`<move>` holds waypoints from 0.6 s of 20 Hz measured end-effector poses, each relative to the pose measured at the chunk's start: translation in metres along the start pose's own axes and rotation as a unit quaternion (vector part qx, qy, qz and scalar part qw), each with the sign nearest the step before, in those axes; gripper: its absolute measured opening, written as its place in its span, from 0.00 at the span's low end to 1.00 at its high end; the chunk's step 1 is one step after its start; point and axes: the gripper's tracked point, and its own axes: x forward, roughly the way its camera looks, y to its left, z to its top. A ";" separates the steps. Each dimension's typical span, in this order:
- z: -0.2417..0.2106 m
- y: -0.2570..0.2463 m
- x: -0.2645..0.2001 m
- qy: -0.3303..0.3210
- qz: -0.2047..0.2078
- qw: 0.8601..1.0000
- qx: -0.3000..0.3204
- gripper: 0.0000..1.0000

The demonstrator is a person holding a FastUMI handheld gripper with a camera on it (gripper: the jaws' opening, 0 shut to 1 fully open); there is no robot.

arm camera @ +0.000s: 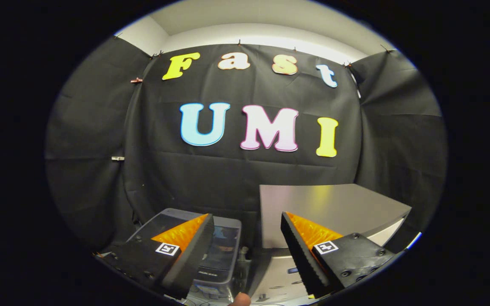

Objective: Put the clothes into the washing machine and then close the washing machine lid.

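So the gripper (247,221) is sitting with its two fingers (194,250) spread wide apart, nothing pinched between them, just open air and a look straight down the gap. Each finger carries a small square marker tag near its base.

Right in that gap, down low, there's a fingertip (240,299) of a person poking into view, just below and between the fingers.

Behind the left finger there's a dark appliance with a glassy, see-through lid (223,242); looks like the washing machine (217,272), partly covered by that finger. The lid lies flat on it, so it reads as down, though I can't tell for sure whether it's fully latched. Some small fittings stand just beside it toward the middle, too small to make out.

Behind the right finger and beyond it is a grey box-shaped unit with a flat, slightly shiny top (334,204) and a paler front below (277,272). It stands just beside the washing machine, with a narrow dark gap between them.

Past both of those is the black cloth wall (236,174) of the booth, wrinkled and hung in panels, with a pale ceiling (262,29) above it.
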 end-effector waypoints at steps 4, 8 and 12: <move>-0.004 -0.062 -0.029 -0.013 -0.040 0.999 -0.019 0.97; -0.032 -0.118 -0.053 0.003 -0.074 0.997 -0.032 0.98; -0.005 -0.133 -0.071 -0.042 -0.056 0.997 0.020 0.98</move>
